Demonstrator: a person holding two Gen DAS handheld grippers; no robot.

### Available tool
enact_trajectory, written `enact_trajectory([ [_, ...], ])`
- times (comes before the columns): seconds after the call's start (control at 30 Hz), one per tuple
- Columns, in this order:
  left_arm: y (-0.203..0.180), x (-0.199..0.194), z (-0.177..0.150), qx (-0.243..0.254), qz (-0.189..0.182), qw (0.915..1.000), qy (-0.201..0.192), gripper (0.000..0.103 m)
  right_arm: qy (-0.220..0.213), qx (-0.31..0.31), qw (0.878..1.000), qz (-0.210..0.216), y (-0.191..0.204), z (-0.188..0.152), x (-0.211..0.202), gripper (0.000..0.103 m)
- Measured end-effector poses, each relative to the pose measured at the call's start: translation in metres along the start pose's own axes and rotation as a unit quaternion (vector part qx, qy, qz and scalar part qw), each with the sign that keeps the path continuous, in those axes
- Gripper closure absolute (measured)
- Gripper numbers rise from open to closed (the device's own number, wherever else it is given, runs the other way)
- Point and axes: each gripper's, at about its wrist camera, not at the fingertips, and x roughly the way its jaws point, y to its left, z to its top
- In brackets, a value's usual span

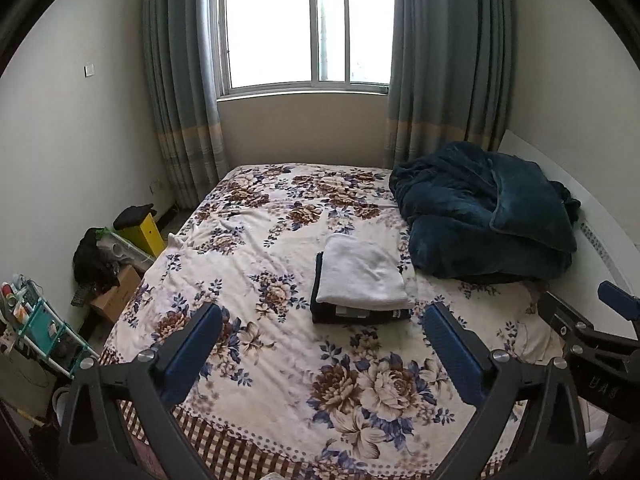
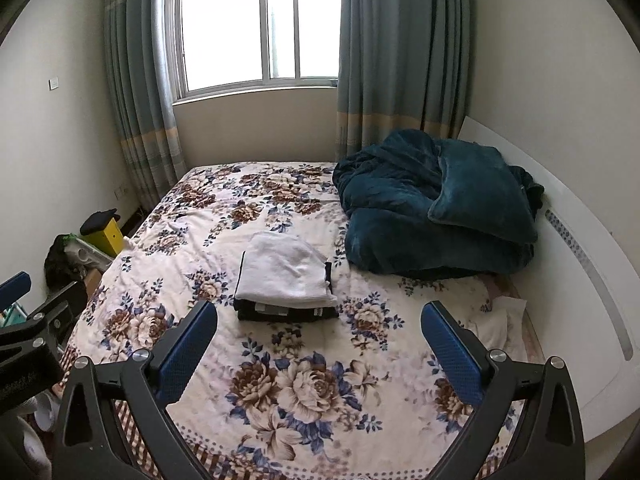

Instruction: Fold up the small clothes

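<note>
Blue-padded fingers (image 1: 200,344) of the left tool (image 1: 322,312) fill the bottom of the left wrist view, spread wide with nothing between them, above the floral bedspread (image 1: 280,360). Its jaws stand fully apart. In the right wrist view the right tool (image 2: 320,312) is likewise spread wide and empty, hanging over the same bedspread; each tool shows at the edge of the other's view, side by side and apart.

Taking the pile of folded clothes (image 1: 360,292) as the landmark: it lies on the bed beyond both tools, touching neither. A white folded garment (image 1: 360,272) sits on top, and dark folded garments (image 1: 344,316) lie beneath it, their edges showing at the front of the pile. Just beside the pile, on its right and a little farther back, lies a bundled teal blanket (image 1: 480,216) against the white headboard (image 1: 600,248). Behind the pile, past the far edge of the bed, is a window (image 1: 304,28) flanked by blue-green curtains (image 1: 180,80). Left of the pile, off the bed on the floor, stand a yellow box (image 1: 144,232), a cardboard box (image 1: 116,296), some dark clutter and a turquoise rack (image 1: 40,324).
</note>
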Motion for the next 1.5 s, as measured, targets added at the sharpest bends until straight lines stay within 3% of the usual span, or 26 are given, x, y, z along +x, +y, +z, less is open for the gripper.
enact_trajectory([
  [1.5,0.01,0.003,0.002,-0.01,0.002,0.9999,0.006,0.0,0.002,-0.013,1.0,0.012,0.007,0.006,0.016,0.0],
])
